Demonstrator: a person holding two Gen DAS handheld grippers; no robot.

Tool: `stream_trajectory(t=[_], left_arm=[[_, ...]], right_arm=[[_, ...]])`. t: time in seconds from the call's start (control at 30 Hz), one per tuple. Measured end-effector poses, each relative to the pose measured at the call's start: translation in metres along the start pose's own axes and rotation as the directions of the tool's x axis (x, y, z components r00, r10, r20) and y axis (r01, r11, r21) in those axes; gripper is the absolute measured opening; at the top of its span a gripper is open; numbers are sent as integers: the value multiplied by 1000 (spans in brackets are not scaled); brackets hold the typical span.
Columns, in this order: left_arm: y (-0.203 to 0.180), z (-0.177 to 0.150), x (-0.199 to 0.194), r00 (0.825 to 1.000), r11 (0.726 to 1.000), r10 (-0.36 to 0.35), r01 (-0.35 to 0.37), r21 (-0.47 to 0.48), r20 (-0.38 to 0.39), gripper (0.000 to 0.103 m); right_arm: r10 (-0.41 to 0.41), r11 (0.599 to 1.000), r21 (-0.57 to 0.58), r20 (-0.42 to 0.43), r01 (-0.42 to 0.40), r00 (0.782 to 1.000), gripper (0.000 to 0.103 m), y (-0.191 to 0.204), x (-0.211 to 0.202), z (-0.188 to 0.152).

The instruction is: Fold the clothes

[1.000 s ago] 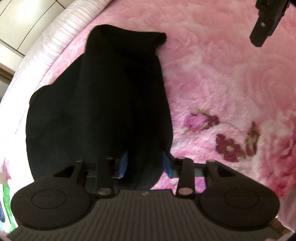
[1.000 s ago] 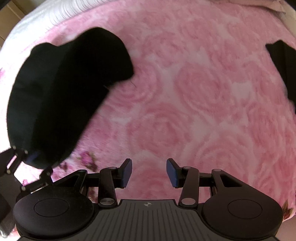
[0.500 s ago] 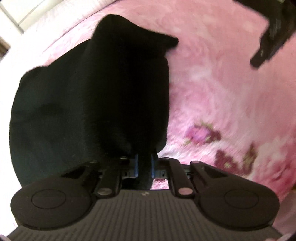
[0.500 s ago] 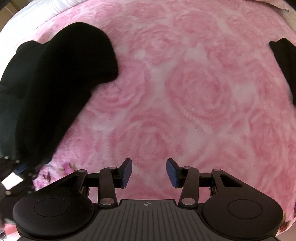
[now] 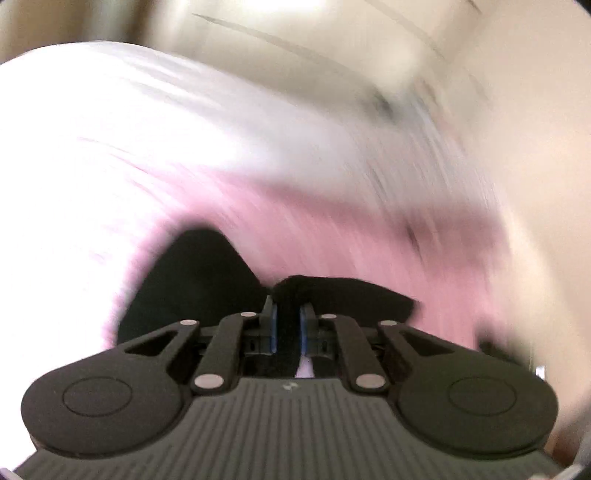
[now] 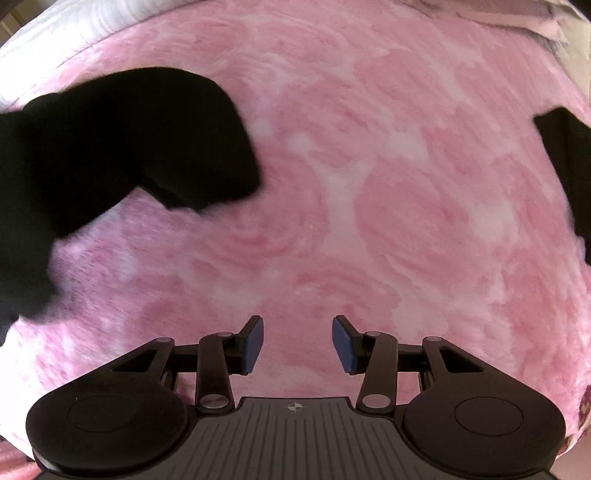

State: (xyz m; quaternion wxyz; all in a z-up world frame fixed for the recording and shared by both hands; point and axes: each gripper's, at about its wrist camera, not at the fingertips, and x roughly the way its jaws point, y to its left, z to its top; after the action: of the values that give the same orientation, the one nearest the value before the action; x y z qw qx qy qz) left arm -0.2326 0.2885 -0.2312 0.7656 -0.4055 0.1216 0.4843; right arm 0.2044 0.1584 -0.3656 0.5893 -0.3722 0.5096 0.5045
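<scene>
A black garment (image 5: 199, 280) hangs from my left gripper (image 5: 287, 325), whose blue pads are shut on a fold of its cloth; this view is heavily motion-blurred. In the right wrist view the same black garment (image 6: 122, 147) is lifted at the left over the pink rose-patterned blanket (image 6: 369, 184). My right gripper (image 6: 297, 343) hovers open above the blanket with nothing between its fingers, well to the right of the garment.
A second black cloth (image 6: 565, 166) lies at the right edge of the blanket. A white quilted bed edge (image 6: 74, 26) runs along the far left. Pale cabinets or wall (image 5: 517, 110) show beyond the bed, blurred.
My left gripper shut on the black garment's near edge and swung it up and away, tilting its view toward the wall. The garment has shifted and bunched in the right wrist view.
</scene>
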Motion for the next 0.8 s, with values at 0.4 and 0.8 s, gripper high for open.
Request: stream_trajectory(t=[0.4,0.8], left_arm=[[234,-46,-87,797,686,590,-580,-439,-132,10],[198,-169,-50,906,703,294,-421,-573,-305,23]], right_arm=[[33,984,-171,-63,-43,997,45,115,19,-6],[58,949,-304,-81,-80,995,45,184,35,11]])
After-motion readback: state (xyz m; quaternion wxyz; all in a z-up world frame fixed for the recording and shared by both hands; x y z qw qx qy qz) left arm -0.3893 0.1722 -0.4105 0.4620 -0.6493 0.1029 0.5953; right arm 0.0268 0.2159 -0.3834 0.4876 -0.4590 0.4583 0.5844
